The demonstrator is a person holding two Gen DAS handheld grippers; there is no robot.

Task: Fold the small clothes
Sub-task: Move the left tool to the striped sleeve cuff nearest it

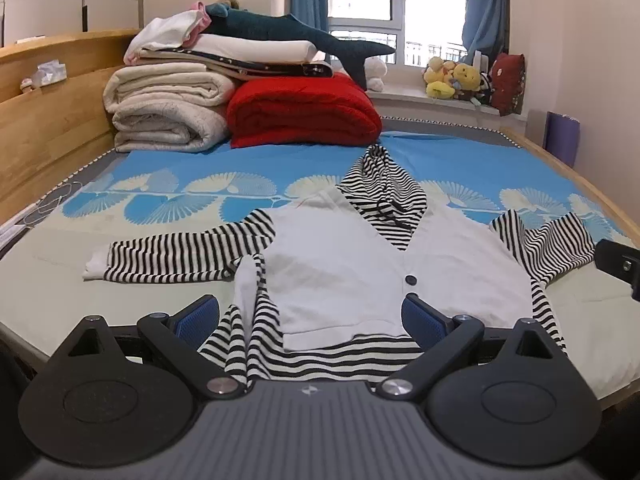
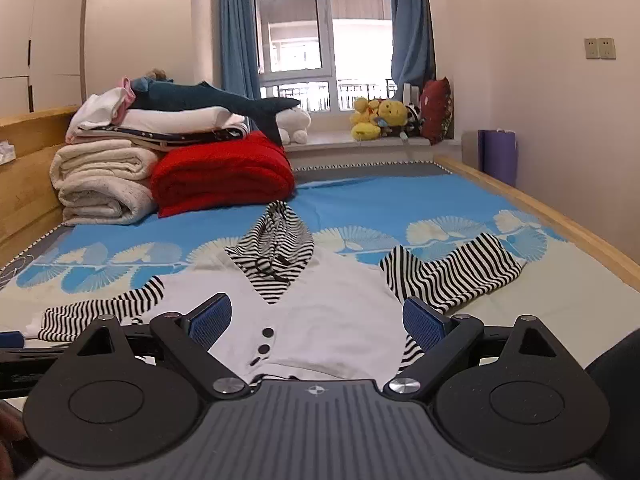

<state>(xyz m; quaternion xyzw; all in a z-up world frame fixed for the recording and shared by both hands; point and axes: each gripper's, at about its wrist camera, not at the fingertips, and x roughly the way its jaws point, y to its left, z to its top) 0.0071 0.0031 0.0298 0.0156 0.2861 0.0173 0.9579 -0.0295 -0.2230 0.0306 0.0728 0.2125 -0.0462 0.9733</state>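
One small hooded top [image 1: 340, 268] lies face up on the bed [image 1: 48, 312], soft white knit in front with black-and-white striped sleeves, hood and hem, and dark round buttons [image 2: 267, 333]. Its near left hem corner is flipped up in a crumpled fold. My left fingers [image 1: 208, 314] are spread wide over that hem, holding nothing; my right fingers [image 2: 424, 322] are spread wide over the buttoned edge, also holding nothing. Beyond, a puffy red quilt [image 1: 304, 110] sits beside rolled cream blankets [image 1: 164, 108], topped by a plush shark [image 1: 288, 34].
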